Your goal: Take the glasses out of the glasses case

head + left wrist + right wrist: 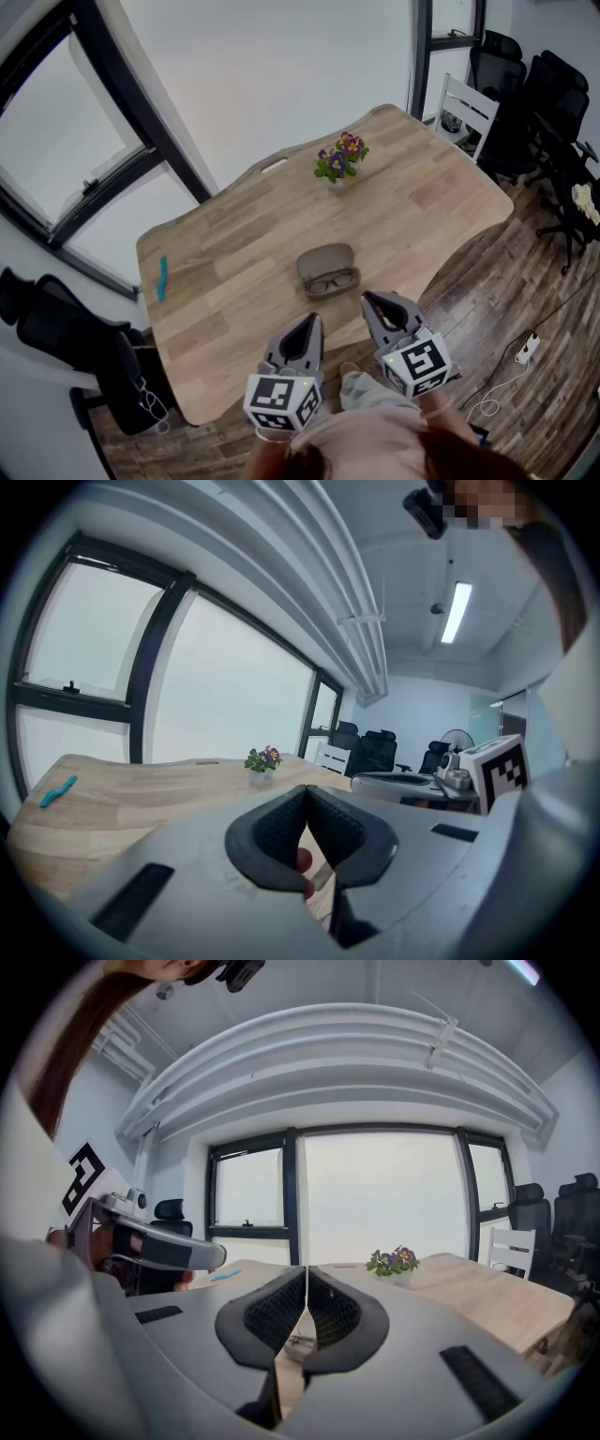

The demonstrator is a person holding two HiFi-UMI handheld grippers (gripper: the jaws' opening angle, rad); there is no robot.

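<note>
A tan glasses case point(325, 258) lies open in the middle of the wooden table point(234, 281). Dark-framed glasses point(332, 280) rest at its near side. Both grippers hover above the table's near edge, short of the case. My left gripper point(312, 324) is shut with nothing in it, its pads meeting at the tip point(306, 794). To the right, my right gripper point(372, 302) is also shut and empty point(307, 1274). Below its pads in the right gripper view, a sliver of the case with the glasses point(298, 1342) shows.
A small pot of purple and yellow flowers point(339, 159) stands beyond the case. A blue object point(161, 278) lies near the table's left edge. Black office chairs point(553, 103) and a white chair point(467, 108) stand at the far right. A window wall runs along the left.
</note>
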